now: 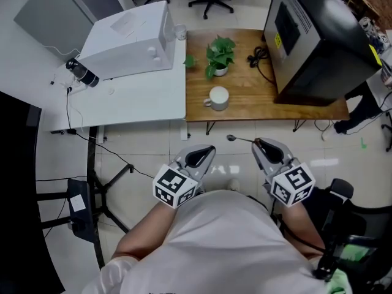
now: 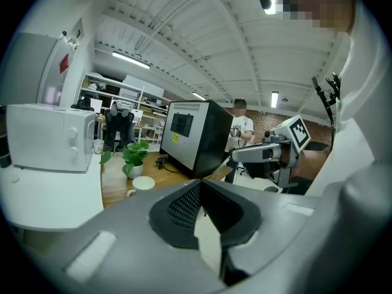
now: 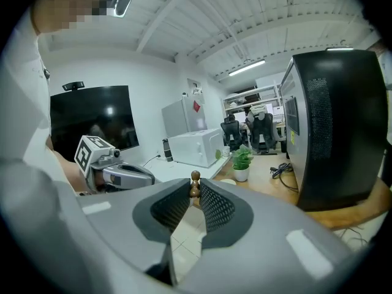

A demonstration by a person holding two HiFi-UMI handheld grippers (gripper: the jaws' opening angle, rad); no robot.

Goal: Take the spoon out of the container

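A white cup, the container, stands on the wooden table in front of a small potted plant. Nothing sticks out of it. Close to my body and above the floor, my right gripper is shut on the spoon. The spoon's handle is between the pads and its bowl points left. In the right gripper view the spoon shows end-on at the tips of the right gripper. My left gripper hovers beside it, shut with nothing in it. In its own view the left gripper has its tips together.
A white microwave and a dark bottle sit on the white table at the left. A big black cabinet and a coiled cable take up the wooden table's right side. Office chairs stand behind; a person stands far off.
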